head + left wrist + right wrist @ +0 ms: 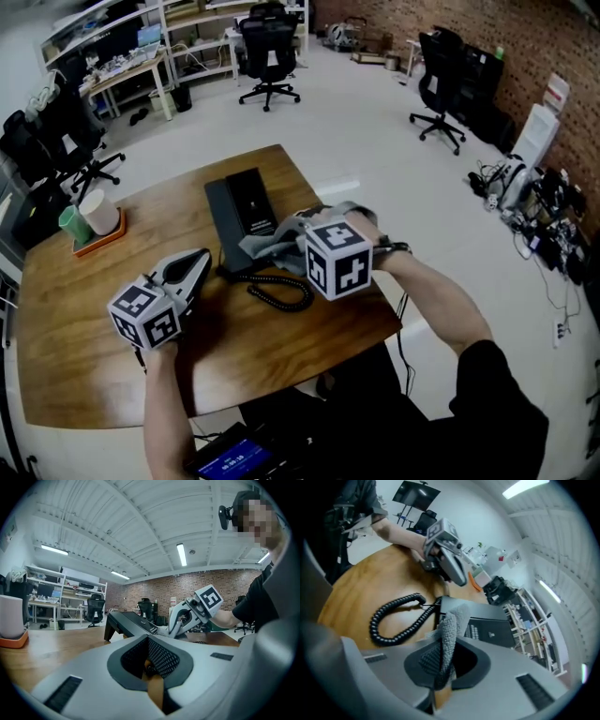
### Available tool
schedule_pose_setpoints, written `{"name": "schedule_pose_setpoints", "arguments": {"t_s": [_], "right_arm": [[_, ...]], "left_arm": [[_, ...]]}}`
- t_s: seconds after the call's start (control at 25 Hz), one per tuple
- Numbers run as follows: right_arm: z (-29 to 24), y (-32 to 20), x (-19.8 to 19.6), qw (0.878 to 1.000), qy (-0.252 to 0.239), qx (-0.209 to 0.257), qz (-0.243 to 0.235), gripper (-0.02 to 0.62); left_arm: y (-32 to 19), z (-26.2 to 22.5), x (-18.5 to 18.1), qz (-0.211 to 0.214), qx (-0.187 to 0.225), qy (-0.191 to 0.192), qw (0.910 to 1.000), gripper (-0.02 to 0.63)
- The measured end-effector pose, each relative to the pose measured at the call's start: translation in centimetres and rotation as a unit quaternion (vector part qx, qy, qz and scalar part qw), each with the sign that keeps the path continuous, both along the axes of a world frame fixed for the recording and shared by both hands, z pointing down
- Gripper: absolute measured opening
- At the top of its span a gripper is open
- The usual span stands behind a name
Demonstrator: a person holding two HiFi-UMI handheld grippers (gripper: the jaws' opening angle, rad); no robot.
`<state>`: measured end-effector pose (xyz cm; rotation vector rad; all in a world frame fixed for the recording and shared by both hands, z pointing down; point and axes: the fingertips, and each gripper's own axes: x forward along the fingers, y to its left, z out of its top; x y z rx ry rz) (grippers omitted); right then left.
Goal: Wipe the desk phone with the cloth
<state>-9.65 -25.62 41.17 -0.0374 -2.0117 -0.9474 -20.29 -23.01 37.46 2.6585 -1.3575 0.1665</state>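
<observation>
Desk phone (246,211) is sitting on the wooden tabletop (84,328). Right gripper (298,232) is holding its jaws clamped on the grey cloth (272,246), which is lying against the phone's near end. Left gripper (199,262) is sitting just beside the phone's near left corner, jaws closed together on nothing. Coiled cord (281,295) is trailing from the phone's near end

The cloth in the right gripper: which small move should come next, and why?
Probably sweep the cloth across the desk phone: the right gripper is shut on it at the phone's near edge, and the keypad lies just ahead.
</observation>
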Motion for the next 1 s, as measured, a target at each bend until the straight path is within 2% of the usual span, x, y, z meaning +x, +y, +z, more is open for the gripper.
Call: {"name": "schedule_pose_setpoints", "arguments": {"t_s": [0.08, 0.16, 0.2, 0.28, 0.36, 0.4, 0.48, 0.68, 0.84, 1.0], "right_arm": [[-0.5, 0.4, 0.0, 1.0, 0.005, -0.021, -0.014, 0.025], [-3.2, -2.5, -1.2, 0.998, -0.057, -0.014, 0.023, 0.025], [-5.0, -4.9, -1.9, 0.993, -0.101, -0.003, 0.057, 0.025], [-8.0, -10.3, -3.1, 0.974, -0.179, 0.015, 0.135, 0.025], [-9.6, -14.1, -4.2, 0.957, -0.225, 0.018, 0.185, 0.025], [-10.0, -15.2, -4.8, 0.953, -0.232, 0.02, 0.195, 0.025], [-9.7, -15.9, -5.7, 0.955, -0.221, 0.026, 0.196, 0.025], [-7.0, -14.1, -5.5, 0.971, -0.161, 0.045, 0.17, 0.025], [-4.7, -9.8, -3.6, 0.984, -0.114, 0.043, 0.128, 0.025], [-2.2, -4.9, -1.3, 0.991, -0.092, 0.03, 0.097, 0.025]], "left_arm": [[0.0, 0.1, 0.0, 0.001, 0.0, 0.0, 1.0, -0.008], [-0.1, 0.1, 0.0, 0.001, 0.0, 0.0, 1.0, -0.008], [-0.1, 0.0, 0.0, 0.001, 0.0, 0.0, 1.0, -0.008], [0.0, 0.0, -0.1, -0.001, 0.0, 0.001, 1.0, -0.008], [0.0, 0.0, 0.0, -0.002, 0.0, 0.004, 1.0, -0.008], [0.0, 0.1, 0.0, -0.002, 0.0, 0.004, 1.0, -0.008], [0.1, 0.1, 0.2, -0.002, 0.0, 0.004, 1.0, -0.008], [0.0, 0.0, 0.2, -0.001, 0.001, 0.001, 1.0, -0.008], [0.0, 0.0, 0.1, 0.002, 0.002, -0.001, 1.0, -0.008], [0.1, 0.0, 0.3, 0.006, 0.001, -0.001, 1.0, -0.008]]}}
